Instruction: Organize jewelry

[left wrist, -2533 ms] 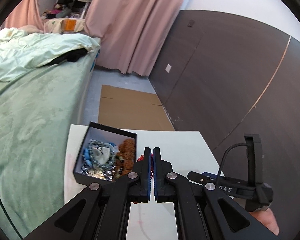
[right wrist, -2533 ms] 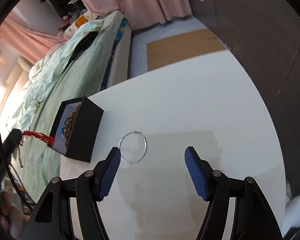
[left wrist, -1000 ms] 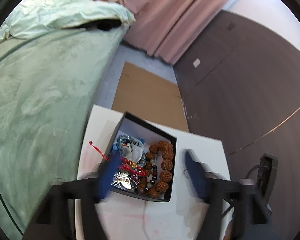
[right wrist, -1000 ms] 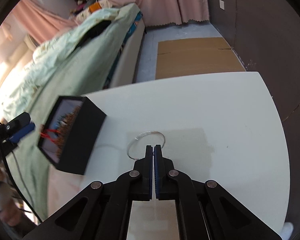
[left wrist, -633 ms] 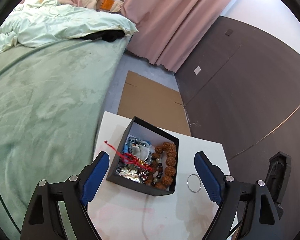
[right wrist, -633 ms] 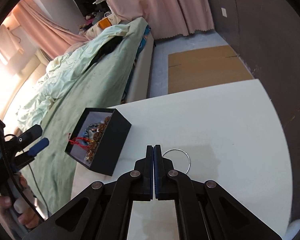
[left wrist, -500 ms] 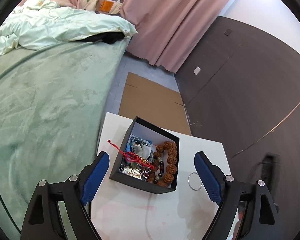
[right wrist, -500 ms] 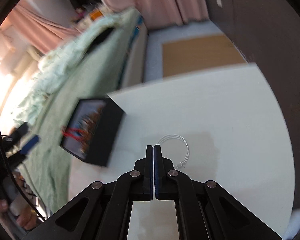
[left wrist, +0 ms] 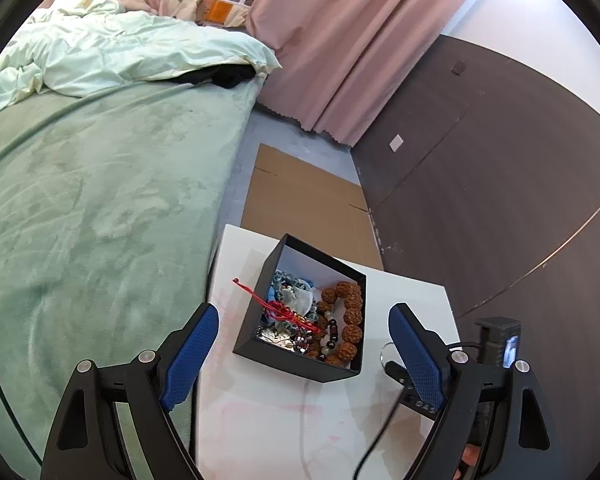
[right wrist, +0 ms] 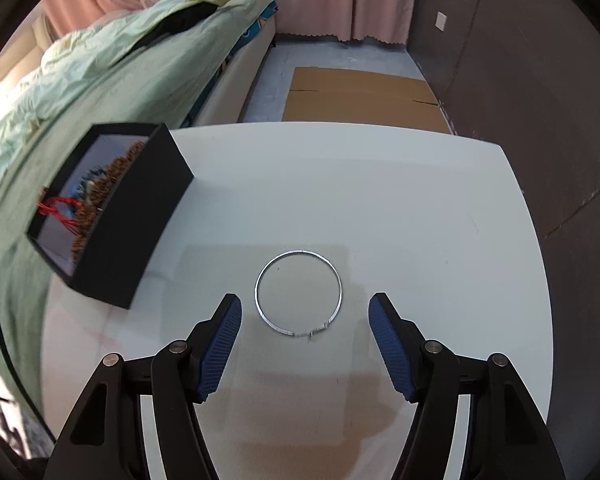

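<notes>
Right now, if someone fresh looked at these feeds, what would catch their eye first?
Probably the thin silver bangle, lying flat and alone on the white table, between the opening jaws of the right hand-held gripper but untouched. Next, the open black box near the table's bed-side edge, crowded with bead bracelets, a red cord trailing over its rim.

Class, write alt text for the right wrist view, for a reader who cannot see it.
A thin silver bangle lies flat on a white table, just ahead of the right gripper, whose jaws are opening with nothing between them. To the left, an open black box holds beaded jewelry.
</notes>
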Action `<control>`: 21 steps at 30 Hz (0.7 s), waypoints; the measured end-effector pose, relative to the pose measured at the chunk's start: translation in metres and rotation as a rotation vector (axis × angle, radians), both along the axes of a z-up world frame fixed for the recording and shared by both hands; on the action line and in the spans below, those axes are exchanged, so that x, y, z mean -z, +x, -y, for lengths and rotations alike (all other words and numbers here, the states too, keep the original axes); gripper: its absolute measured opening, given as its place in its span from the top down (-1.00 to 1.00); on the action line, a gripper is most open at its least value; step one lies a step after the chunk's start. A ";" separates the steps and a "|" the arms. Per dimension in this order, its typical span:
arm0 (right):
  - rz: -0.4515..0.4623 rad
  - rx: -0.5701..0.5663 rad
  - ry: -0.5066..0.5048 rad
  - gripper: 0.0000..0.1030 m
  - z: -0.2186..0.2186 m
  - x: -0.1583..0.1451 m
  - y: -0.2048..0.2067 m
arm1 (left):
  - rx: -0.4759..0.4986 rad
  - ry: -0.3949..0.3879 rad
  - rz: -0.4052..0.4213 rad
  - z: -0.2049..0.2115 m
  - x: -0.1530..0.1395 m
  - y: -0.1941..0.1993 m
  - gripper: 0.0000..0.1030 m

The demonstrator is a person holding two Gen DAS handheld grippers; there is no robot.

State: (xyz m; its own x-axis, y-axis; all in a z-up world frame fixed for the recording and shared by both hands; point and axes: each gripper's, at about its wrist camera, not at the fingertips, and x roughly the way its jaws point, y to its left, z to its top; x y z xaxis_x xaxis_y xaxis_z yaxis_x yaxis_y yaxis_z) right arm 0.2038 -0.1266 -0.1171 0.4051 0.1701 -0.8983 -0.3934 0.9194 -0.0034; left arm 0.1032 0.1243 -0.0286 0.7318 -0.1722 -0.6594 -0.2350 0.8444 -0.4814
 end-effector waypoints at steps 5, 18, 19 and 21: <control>0.006 -0.040 0.000 0.03 -0.005 0.004 -0.004 | -0.003 -0.004 0.002 -0.001 0.001 0.001 -0.70; -0.003 -0.034 0.081 0.09 0.003 -0.009 -0.013 | -0.009 0.008 0.004 -0.003 -0.002 -0.003 -0.70; 0.002 -0.037 0.095 0.08 0.003 -0.013 -0.014 | -0.011 0.007 0.005 -0.004 -0.002 -0.004 -0.70; 0.010 -0.041 0.126 0.08 0.003 -0.021 -0.016 | -0.015 0.006 0.006 -0.005 -0.003 -0.005 -0.70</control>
